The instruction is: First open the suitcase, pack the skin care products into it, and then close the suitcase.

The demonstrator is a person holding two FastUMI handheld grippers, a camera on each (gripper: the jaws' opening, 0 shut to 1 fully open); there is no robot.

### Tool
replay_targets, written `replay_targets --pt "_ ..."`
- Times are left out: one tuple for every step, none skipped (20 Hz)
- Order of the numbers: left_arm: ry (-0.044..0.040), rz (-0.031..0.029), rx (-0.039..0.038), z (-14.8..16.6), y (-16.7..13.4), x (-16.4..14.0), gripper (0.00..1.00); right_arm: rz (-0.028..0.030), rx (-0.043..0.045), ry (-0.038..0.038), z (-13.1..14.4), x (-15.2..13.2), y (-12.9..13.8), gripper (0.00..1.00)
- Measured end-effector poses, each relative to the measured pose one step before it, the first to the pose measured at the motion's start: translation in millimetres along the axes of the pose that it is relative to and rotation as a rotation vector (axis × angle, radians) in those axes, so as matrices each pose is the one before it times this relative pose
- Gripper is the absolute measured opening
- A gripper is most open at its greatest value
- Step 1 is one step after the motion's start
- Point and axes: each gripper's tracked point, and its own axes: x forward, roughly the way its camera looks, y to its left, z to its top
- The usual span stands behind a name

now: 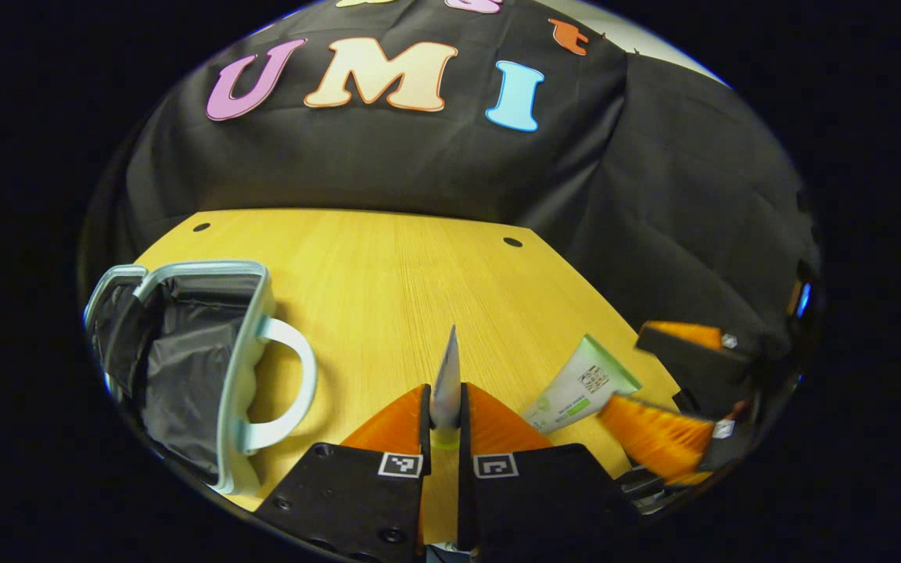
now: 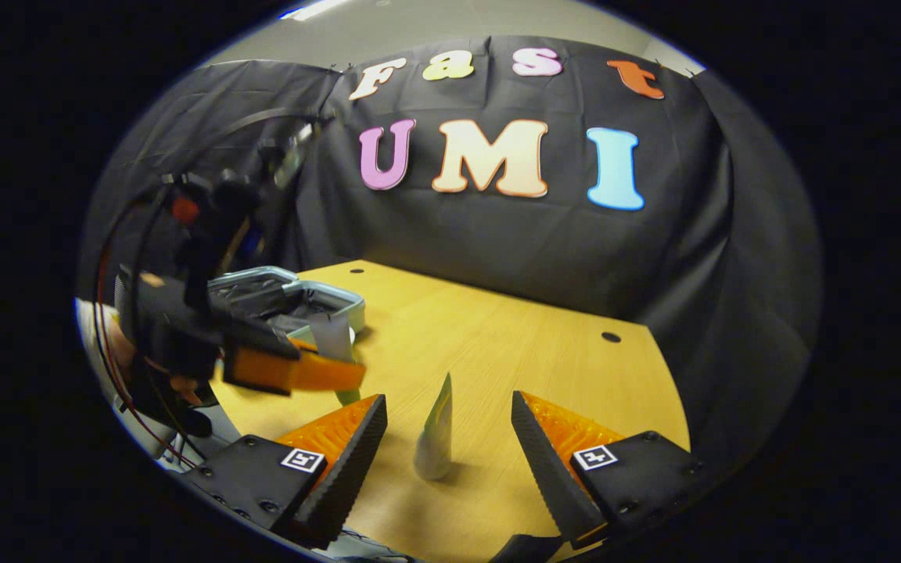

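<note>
2 tubes of skin care product are what we see, along with an open suitcase [image 1: 184,367] on the wooden table [image 1: 388,266]. In the left gripper view, we see the left hand-held gripper [image 1: 445,410] closed tight on a thin silver tube [image 1: 446,379], its 2 orange fingers [image 1: 396,426] pressing the tube from both sides so that the flat crimped end points up and forward. The suitcase lies to the left of it, lid swung back, dark lining exposed, pale handle [image 1: 286,391] facing the middle of the table. To the right a white and green tube [image 1: 579,385] lies flat on the table near its edge, just beside the right hand-held gripper [image 1: 673,391], whose orange fingers sit on either side of the tube's lower end. In the right gripper view we find the right hand-held gripper [image 2: 448,438] wide open and holding nothing, the white and green tube [image 2: 435,434] between its 2 fingers and seemingly touching neither. Farther left we see the left hand-held gripper [image 2: 325,367] raised in front of the suitcase [image 2: 294,293], the silver tube [image 2: 333,336] in its grip.
</note>
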Motion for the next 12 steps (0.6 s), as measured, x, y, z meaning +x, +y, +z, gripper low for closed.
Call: replay_targets --pt "-0.00545 0.01671 -0.00064 6.05 4.14 -10.54 0.09 0.00479 -0.00097 0.01699 -10.53 5.22 2.25 0.99" --pt "-0.00066 0.0135 -0.00142 3.92 3.59 -7.54 0.1 0.00339 -0.00244 0.01221 -9.57 5.56 1.81 0.99" --pt "-0.00731 0.01935 -0.00388 4.3 4.7 -8.96 0.09 -0.00064 -0.00256 0.01377 -9.34 7.01 1.07 0.96" --pt "0.00182 0.01671 -0.00058 2.02 4.24 -8.73 0.09 0.00366 0.00741 0.01044 -7.34 5.71 0.67 0.93" --pt "0.00559 0.01935 0.00019 -0.13 4.55 -7.4 0.09 0.00378 0.0138 0.00899 -7.67 5.99 1.48 0.89" --pt "0.00204 0.01827 -0.00066 -0.05 4.9 -7.26 0.09 -0.0022 0.01324 0.00834 -5.35 4.16 0.5 0.87" --pt "0.00292 0.01501 -0.00611 -0.37 3.67 -5.64 0.1 0.00083 0.0128 0.01033 -4.44 5.5 0.24 0.79" --pt "0.00348 0.0101 -0.01049 -0.91 3.66 -5.3 0.09 -0.00564 0.00722 0.01744 -3.81 2.56 -1.62 0.71" --pt "0.00095 0.01486 -0.01209 -1.72 4.29 -4.81 0.09 -0.01134 0.01922 0.00738 -0.73 2.82 -3.28 0.56" --pt "0.00733 0.01709 -0.00711 -2.48 5.39 -4.73 0.09 -0.00908 0.01132 0.01289 0.71 -0.15 -0.38 0.41" --pt "0.00393 0.02129 -0.00371 -1.4 7.44 -4.02 0.09 -0.01403 0.01024 0.00857 0.55 1.64 -3.24 0.33" --pt "0.005 0.02012 -0.00329 -1.12 7.85 -4.64 0.09 0.00352 0.01243 0.01345 1.93 -1.06 -0.7 0.29"
